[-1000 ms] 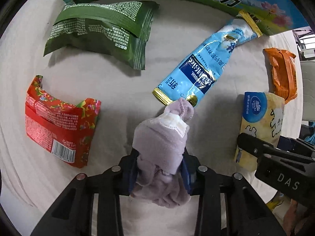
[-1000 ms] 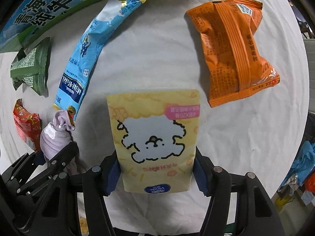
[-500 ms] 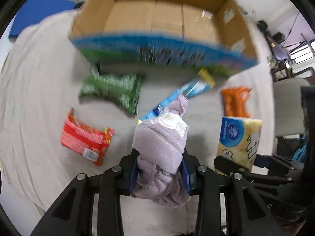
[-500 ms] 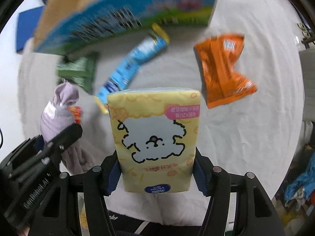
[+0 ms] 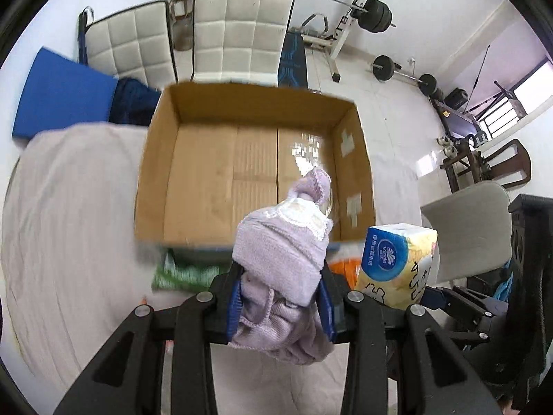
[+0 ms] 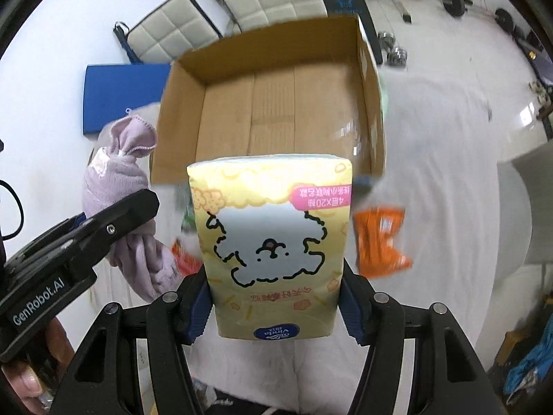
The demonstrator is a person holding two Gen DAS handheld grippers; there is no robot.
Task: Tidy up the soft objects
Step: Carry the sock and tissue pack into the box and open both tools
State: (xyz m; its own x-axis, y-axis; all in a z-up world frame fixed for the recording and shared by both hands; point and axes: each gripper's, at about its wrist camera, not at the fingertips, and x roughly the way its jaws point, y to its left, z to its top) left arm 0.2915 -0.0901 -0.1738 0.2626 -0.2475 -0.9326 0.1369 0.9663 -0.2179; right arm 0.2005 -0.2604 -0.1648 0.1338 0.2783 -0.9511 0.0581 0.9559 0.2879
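My left gripper (image 5: 280, 297) is shut on a rolled lilac cloth (image 5: 283, 242) and holds it raised in front of an open, empty cardboard box (image 5: 214, 169). My right gripper (image 6: 274, 307) is shut on a yellow tissue pack (image 6: 273, 235) with a cartoon dog, also raised before the box (image 6: 276, 103). The tissue pack shows at the right of the left wrist view (image 5: 397, 263); the cloth (image 6: 117, 173) and left gripper show at the left of the right wrist view.
Below on the white-covered table (image 5: 69, 224) lie a green packet (image 5: 186, 273), an orange packet (image 6: 380, 238) and a red packet (image 6: 185, 259). White padded chairs (image 5: 238, 34), a blue mat (image 5: 58, 100) and gym weights (image 5: 376, 14) stand behind the box.
Both grippers have risen from table level with their loads and tilted up. The box interior and room now show; the packets have dropped to the lower part of the views.
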